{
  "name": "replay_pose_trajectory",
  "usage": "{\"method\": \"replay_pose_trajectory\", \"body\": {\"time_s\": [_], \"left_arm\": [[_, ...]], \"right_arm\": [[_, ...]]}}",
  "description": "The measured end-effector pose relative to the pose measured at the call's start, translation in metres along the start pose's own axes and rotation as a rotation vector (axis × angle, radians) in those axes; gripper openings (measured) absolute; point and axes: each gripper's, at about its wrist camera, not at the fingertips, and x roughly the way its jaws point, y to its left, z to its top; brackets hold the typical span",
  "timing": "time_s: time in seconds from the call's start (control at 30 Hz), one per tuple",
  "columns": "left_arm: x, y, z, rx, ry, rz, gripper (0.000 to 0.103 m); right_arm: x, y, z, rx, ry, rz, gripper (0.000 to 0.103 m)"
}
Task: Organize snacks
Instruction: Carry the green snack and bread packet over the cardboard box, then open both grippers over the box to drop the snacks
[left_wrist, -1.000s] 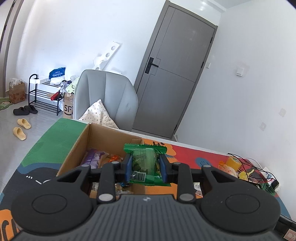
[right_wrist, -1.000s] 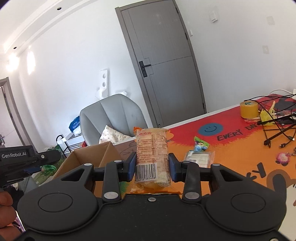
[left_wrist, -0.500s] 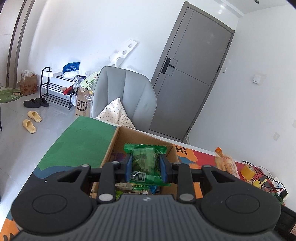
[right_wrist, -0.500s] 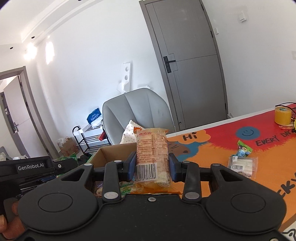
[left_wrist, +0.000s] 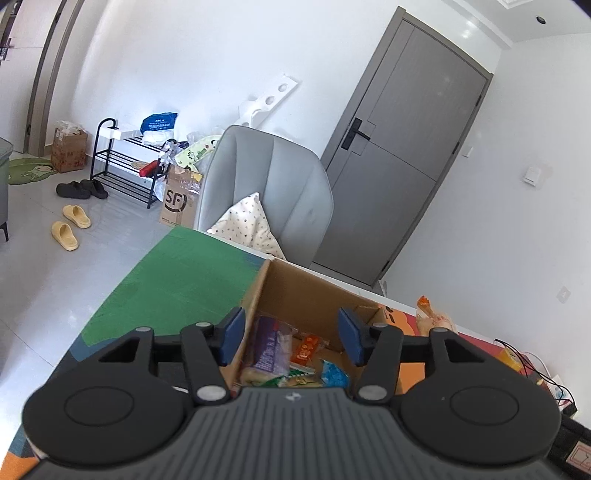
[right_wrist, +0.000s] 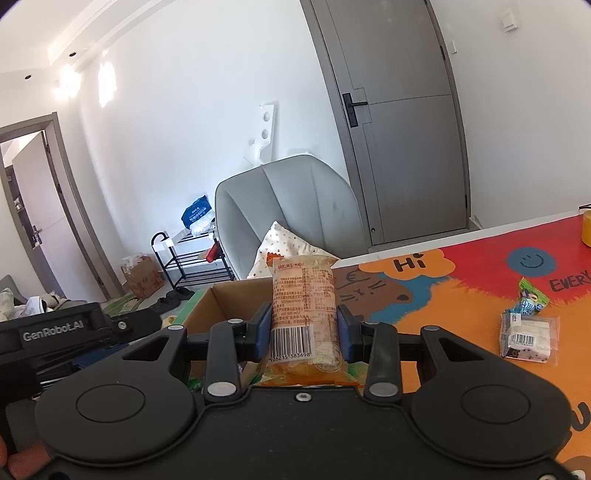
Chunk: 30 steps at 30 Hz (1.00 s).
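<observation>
My left gripper (left_wrist: 291, 338) hangs over the open cardboard box (left_wrist: 306, 291); its jaws are opening and nothing sits between the blue pads. Several snack packets lie inside the box, among them a purple one (left_wrist: 266, 350), an orange one (left_wrist: 308, 347) and a blue one (left_wrist: 334, 374). My right gripper (right_wrist: 303, 332) is shut on an orange bread packet (right_wrist: 303, 310) with a barcode, held upright just right of the box (right_wrist: 229, 299). The packet's tip (left_wrist: 430, 314) also shows in the left wrist view. The left gripper's body (right_wrist: 62, 332) shows at the left in the right wrist view.
Two more packets, a clear one (right_wrist: 530, 334) and a green-blue one (right_wrist: 530, 297), lie on the colourful table mat (right_wrist: 461, 288) at the right. A grey chair (left_wrist: 269, 188) with a pillow stands behind the table. Cables (left_wrist: 532, 365) lie far right.
The left jaws have spread and the green packet they held is gone from between them. Both grippers have moved left toward the box, the right one still carrying the bread packet.
</observation>
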Motion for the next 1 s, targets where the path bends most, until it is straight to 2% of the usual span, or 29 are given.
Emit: {"method": "replay_pose_trajectory", "body": {"time_s": [0.1,0.23,0.33,0.37,0.43,0.6,0.8,0.9,1.0], "left_arm": [[-0.002,0.013,0.004,-0.017,-0.011,0.029,0.062],[-0.004,0.029,0.010,-0.037,-0.015,0.059,0.065],[-0.006,0.038,0.014,-0.057,-0.025,0.078,0.070],[-0.007,0.041,0.016,-0.063,-0.032,0.086,0.071],[-0.008,0.045,0.017,-0.066,-0.037,0.099,0.075],[-0.011,0.044,0.017,-0.074,-0.039,0.114,0.083],[-0.016,0.026,0.010,-0.045,-0.038,0.084,0.089],[-0.017,0.014,0.004,-0.023,-0.028,0.076,0.091],[-0.019,0.005,-0.003,-0.010,-0.019,0.057,0.095]], "right_arm": [[0.010,0.005,0.003,0.000,0.005,0.000,0.037],[0.021,0.013,0.007,0.001,0.012,0.014,0.037],[0.027,0.016,0.009,0.040,0.013,0.041,0.038],[0.030,0.017,0.009,0.052,0.010,0.044,0.040],[0.032,0.019,0.008,0.051,0.012,0.027,0.058],[0.024,0.014,0.003,0.079,0.026,0.017,0.061],[-0.001,-0.001,0.000,0.081,0.010,-0.021,0.069],[-0.012,-0.011,-0.003,0.083,0.006,-0.043,0.081],[-0.022,-0.021,-0.005,0.080,0.006,-0.075,0.081]]}}
